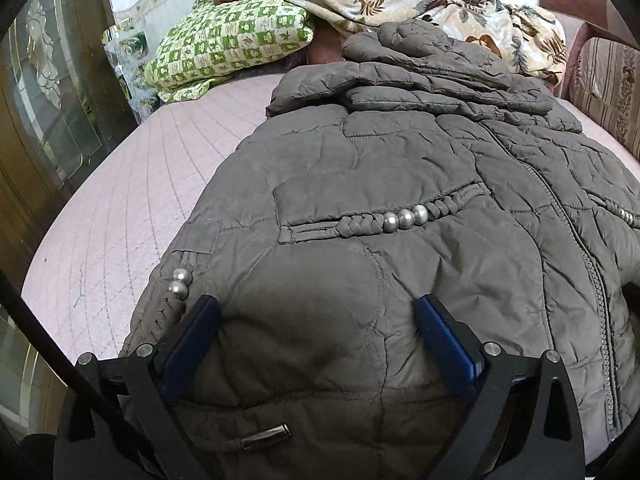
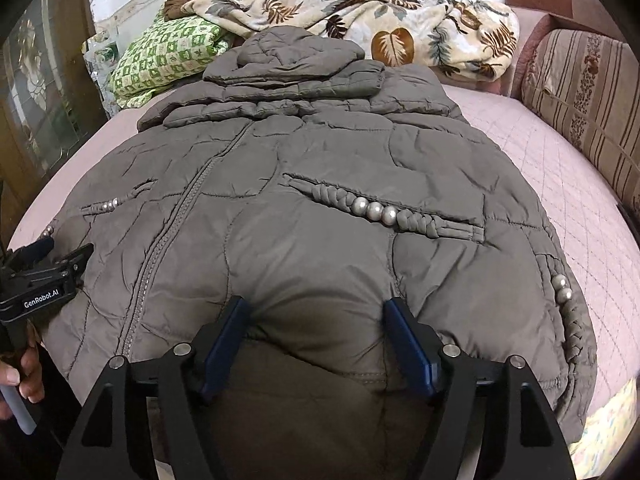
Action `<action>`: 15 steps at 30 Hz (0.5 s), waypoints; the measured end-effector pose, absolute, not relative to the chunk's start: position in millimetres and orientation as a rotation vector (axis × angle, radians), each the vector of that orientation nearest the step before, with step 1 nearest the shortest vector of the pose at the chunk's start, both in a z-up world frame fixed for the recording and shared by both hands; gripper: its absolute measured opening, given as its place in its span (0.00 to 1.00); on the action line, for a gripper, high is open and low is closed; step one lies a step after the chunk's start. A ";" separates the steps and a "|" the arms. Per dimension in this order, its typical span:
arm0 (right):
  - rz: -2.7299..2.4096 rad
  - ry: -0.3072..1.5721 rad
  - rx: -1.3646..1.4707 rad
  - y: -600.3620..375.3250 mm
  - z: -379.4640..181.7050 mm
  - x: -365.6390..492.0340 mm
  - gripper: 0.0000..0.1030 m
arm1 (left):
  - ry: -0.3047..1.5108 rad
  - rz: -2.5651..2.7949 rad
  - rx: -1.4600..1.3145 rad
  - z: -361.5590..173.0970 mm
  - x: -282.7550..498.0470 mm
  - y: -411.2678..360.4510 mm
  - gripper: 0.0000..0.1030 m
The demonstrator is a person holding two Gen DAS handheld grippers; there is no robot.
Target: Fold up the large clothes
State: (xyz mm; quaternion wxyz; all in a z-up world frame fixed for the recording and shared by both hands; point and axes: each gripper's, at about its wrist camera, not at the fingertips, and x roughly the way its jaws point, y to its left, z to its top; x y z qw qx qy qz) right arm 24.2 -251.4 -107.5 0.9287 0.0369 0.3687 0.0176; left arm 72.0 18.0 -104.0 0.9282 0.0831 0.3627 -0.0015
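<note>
While both the left tool (image 1: pixel 318 320) and right tool (image 2: pixel 316 320) gape unclenched over the hem, the puffy jacket (image 1: pixel 400 168) could slip from a shallow pinch.

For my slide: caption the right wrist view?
Open right gripper over the hem of a grey quilted jacket on a bed.
</note>
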 end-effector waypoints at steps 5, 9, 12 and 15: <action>0.046 0.730 0.068 -250.9 -109.8 20.2 0.74 | 0.722 -0.010 0.179 -105.3 70.3 18.6 0.97; 0.046 0.721 0.066 -250.1 -110.2 18.9 0.74 | 0.711 -0.008 0.183 -105.9 69.0 18.0 0.97; 0.044 0.713 0.059 -249.4 -110.3 18.4 0.74 | 0.701 -0.009 0.184 -106.5 68.7 18.3 0.97; 0.046 0.711 0.060 -249.6 -110.2 18.2 0.75 | 0.696 -0.009 0.183 -107.0 68.7 18.4 0.97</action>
